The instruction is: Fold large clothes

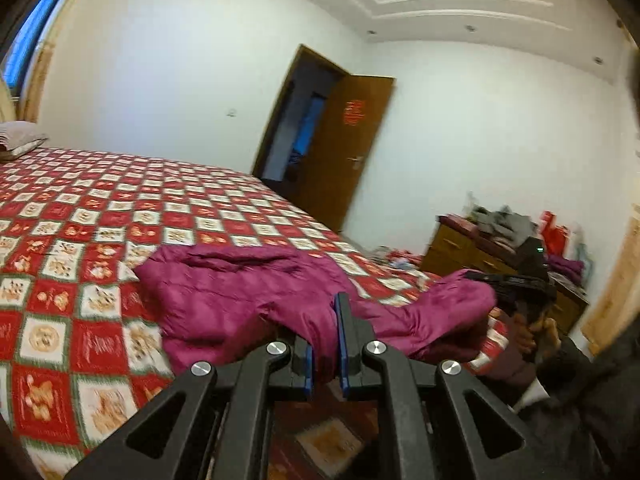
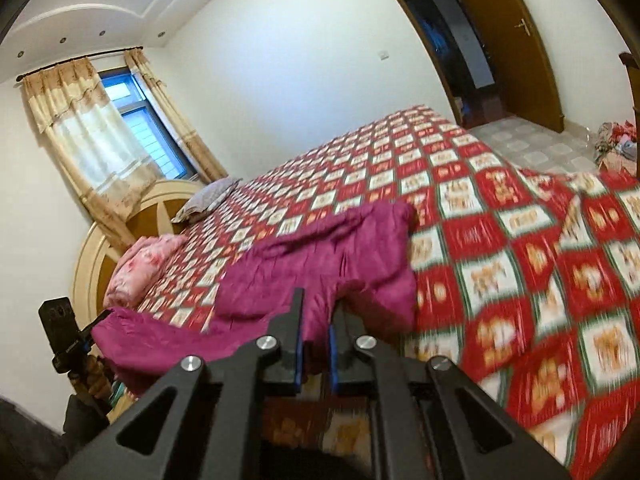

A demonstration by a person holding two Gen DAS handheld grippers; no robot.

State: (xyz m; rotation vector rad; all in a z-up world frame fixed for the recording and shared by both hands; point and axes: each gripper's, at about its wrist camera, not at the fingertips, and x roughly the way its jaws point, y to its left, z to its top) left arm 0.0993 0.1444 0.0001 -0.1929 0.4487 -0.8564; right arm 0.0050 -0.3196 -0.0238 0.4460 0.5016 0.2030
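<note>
1 magenta jacket [image 1: 224,292], 2 pillows [image 2: 208,200], 1 bed [image 1: 80,216], 1 door [image 1: 344,148], 1 dresser [image 1: 460,248].

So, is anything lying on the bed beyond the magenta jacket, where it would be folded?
Nothing visible does. Both hand-held grippers, left and right, already clamp the magenta jacket, and the checkered bedspread beyond it is bare up to the pillows.

Home bedroom: quilted bed [image 1: 120,208], pillow [image 2: 208,198], curtained window [image 2: 132,120].

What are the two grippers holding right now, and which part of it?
Both hold the magenta padded jacket: the left gripper and the right gripper each pinch a fold of fabric along its near edge.
</note>
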